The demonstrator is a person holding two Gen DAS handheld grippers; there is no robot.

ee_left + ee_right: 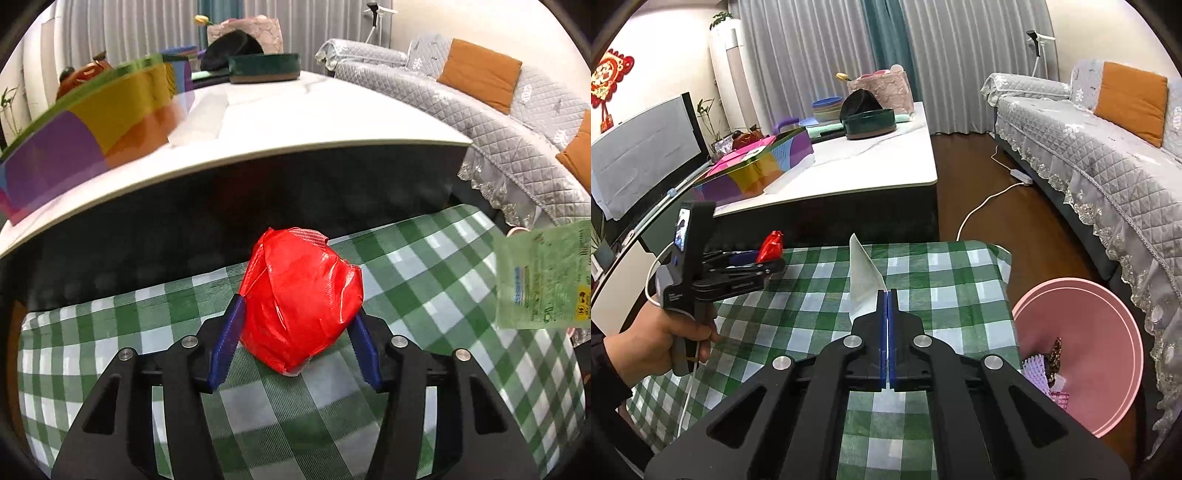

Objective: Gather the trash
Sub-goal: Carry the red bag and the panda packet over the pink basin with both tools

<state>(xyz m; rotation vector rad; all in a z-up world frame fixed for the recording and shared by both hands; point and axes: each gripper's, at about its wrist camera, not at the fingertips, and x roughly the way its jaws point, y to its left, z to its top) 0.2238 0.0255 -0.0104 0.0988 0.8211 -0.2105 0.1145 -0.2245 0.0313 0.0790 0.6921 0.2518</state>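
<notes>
A crumpled red wrapper [301, 297] sits between the blue pads of my left gripper [295, 325], which is shut on it just above the green checked tablecloth [424, 273]. In the right wrist view the left gripper [768, 258] shows at the left with the red wrapper [771, 245] at its tip. My right gripper [887, 295] is shut on a white, green-printed wrapper [862, 275] that sticks up from its tips; this wrapper also shows at the right edge of the left wrist view [543, 277]. A pink trash bin [1082, 350] stands on the floor at the right, with scraps inside.
A white coffee table [871, 166] stands beyond the checked table and carries a colourful box [757, 170], a dark green tin [870, 123] and bowls. A grey sofa [1089, 147] with orange cushions lies to the right. A white cable [990, 201] runs across the wood floor.
</notes>
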